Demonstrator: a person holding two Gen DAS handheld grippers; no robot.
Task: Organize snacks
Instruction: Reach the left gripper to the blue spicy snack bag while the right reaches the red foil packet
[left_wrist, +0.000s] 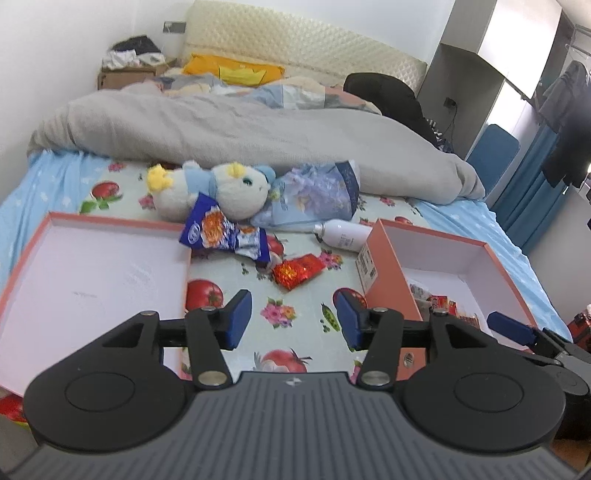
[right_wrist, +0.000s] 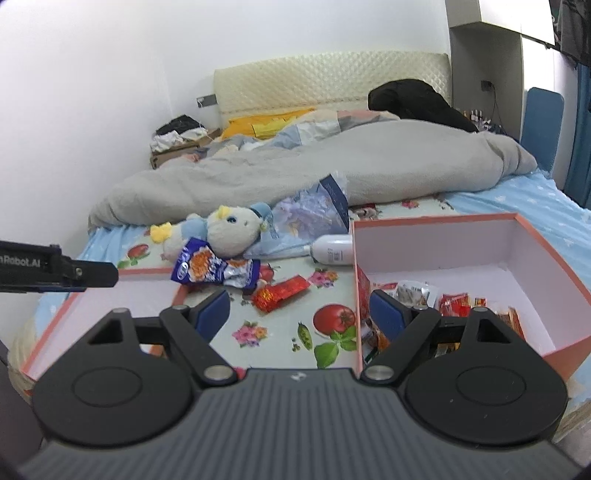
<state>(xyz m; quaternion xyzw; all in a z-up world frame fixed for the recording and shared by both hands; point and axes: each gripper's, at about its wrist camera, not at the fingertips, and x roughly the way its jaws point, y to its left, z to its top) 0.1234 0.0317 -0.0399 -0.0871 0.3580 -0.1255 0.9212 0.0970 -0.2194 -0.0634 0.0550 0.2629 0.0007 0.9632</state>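
A blue snack bag (left_wrist: 221, 232) (right_wrist: 210, 271) and a red foil snack packet (left_wrist: 297, 271) (right_wrist: 280, 293) lie on the flowered sheet between two orange boxes. The right box (left_wrist: 476, 251) (right_wrist: 517, 266) holds several small snack packets (right_wrist: 436, 299). The left box lid (left_wrist: 92, 266) (right_wrist: 110, 295) holds nothing. My left gripper (left_wrist: 291, 323) is open and empty above the sheet, short of the red packet. My right gripper (right_wrist: 301, 315) is open and empty, its right finger over the right box's near-left corner.
A plush toy (left_wrist: 221, 192) (right_wrist: 218, 232), a purple patterned bag (left_wrist: 317, 195) (right_wrist: 306, 214) and a white bottle (left_wrist: 343, 234) (right_wrist: 332, 251) lie behind the snacks. A grey duvet (left_wrist: 240, 125) covers the bed behind them. The wall is at left.
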